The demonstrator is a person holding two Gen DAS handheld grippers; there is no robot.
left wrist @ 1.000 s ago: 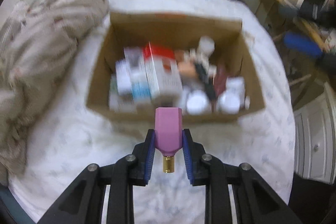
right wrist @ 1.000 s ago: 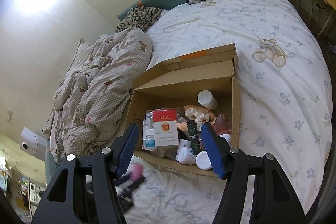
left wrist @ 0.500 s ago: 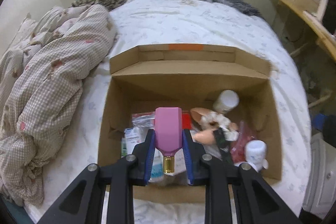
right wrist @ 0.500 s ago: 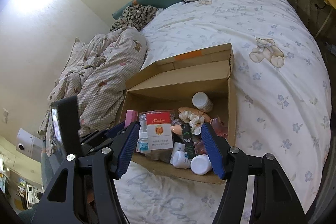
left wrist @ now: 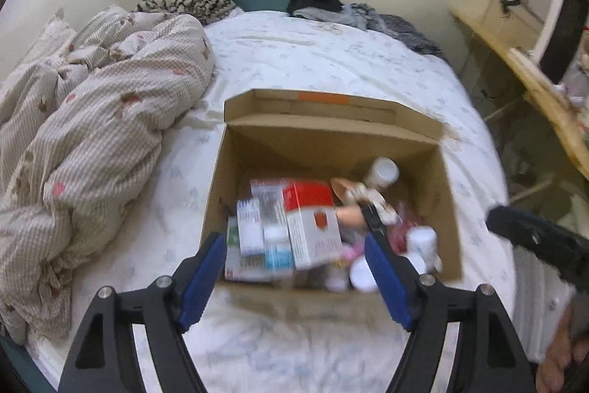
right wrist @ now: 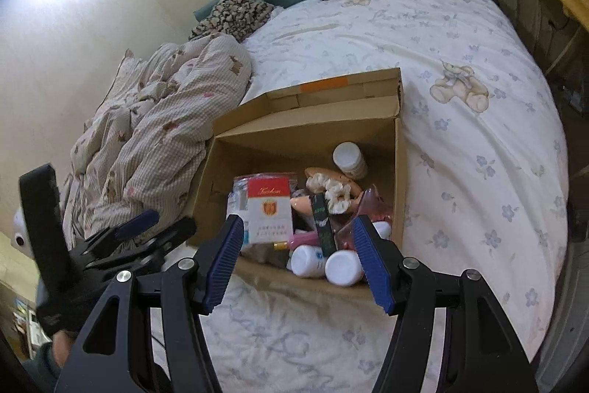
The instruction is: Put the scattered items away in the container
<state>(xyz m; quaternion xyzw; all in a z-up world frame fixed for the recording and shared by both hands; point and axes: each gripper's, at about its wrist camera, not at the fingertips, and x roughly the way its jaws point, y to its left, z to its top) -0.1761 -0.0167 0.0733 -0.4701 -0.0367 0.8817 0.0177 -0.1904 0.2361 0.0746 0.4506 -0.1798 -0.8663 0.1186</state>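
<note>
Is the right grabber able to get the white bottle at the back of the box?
Probably yes. The right gripper is open and empty, the cardboard box has no lid over it, and the white bottle lies on top near the back wall with nothing covering it.

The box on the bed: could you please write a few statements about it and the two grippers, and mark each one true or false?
1. The left gripper is open and holds nothing. True.
2. The pink bottle lies on the sheet outside the box. False: it lies inside the box, near the front wall.
3. The right gripper is shut on a white bottle. False: it is open and empty.
4. A red and white carton is in the box. True.
5. The box stands on the rumpled blanket. False: it stands on the sheet, beside the blanket.
</note>
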